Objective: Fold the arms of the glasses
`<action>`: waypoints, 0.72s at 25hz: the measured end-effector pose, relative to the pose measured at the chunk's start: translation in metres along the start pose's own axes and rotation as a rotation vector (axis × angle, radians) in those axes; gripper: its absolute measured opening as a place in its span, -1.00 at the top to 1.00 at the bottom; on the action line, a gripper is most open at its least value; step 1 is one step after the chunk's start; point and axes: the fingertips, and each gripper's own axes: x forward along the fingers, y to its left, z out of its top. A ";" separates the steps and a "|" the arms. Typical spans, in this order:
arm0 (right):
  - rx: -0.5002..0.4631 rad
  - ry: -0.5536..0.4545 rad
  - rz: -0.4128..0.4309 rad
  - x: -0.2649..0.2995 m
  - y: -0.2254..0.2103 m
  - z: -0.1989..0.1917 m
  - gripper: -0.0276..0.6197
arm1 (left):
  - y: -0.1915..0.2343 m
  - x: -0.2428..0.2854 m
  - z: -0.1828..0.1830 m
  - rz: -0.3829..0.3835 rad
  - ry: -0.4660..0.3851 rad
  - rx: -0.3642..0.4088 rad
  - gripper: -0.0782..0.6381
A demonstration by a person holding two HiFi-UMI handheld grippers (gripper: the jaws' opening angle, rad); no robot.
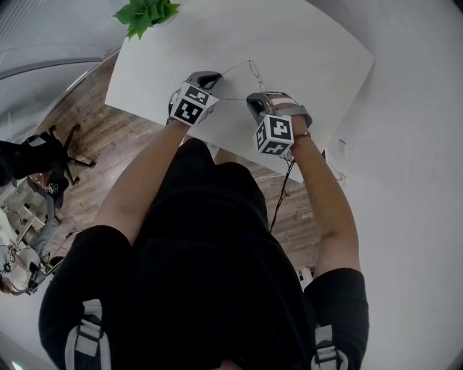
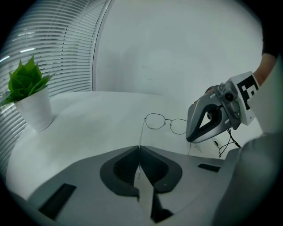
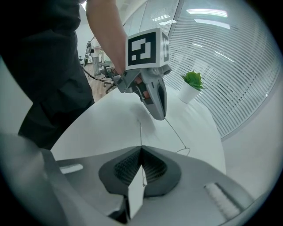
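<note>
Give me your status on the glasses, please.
Left hand-held gripper shut on one arm of the thin wire-framed glasses. Right hand-held gripper shut on the other arm. Arms not yet folded. Green potted plant well aside.

In the left gripper view, the right hand-held gripper [image 2: 191, 138] is covering the 3 o'clock edge of the glasses [image 2: 167, 122]. One arm's tip is vanishing between the closed jaws of the left hand-held gripper [image 2: 139, 151]. In the head view, the plant [image 1: 147, 14] is running off at 12 o'clock.
</note>
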 end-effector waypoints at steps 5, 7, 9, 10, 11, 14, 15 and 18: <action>0.075 0.034 -0.060 0.002 -0.012 -0.009 0.88 | 0.000 -0.003 -0.002 -0.004 0.000 -0.013 0.74; 0.103 0.053 -0.091 0.003 -0.018 -0.013 0.88 | -0.002 -0.005 -0.002 -0.005 -0.002 -0.020 0.74; 0.139 0.064 -0.124 0.002 -0.024 -0.016 0.88 | -0.006 -0.008 0.000 -0.004 -0.005 -0.032 0.74; 0.159 0.066 -0.138 0.003 -0.027 -0.017 0.88 | -0.007 -0.009 0.000 -0.003 -0.007 -0.038 0.74; 0.179 0.067 -0.151 0.004 -0.030 -0.018 0.88 | -0.007 -0.010 0.000 -0.002 -0.011 -0.043 0.74; 0.229 0.071 -0.179 0.008 -0.037 -0.022 0.88 | -0.007 -0.011 -0.001 0.001 -0.016 -0.053 0.74; 0.244 0.073 -0.189 0.008 -0.039 -0.023 0.88 | -0.008 -0.011 -0.001 0.001 -0.016 -0.056 0.74; 0.285 0.079 -0.219 0.009 -0.045 -0.025 0.88 | -0.008 -0.012 -0.001 -0.001 -0.020 -0.064 0.74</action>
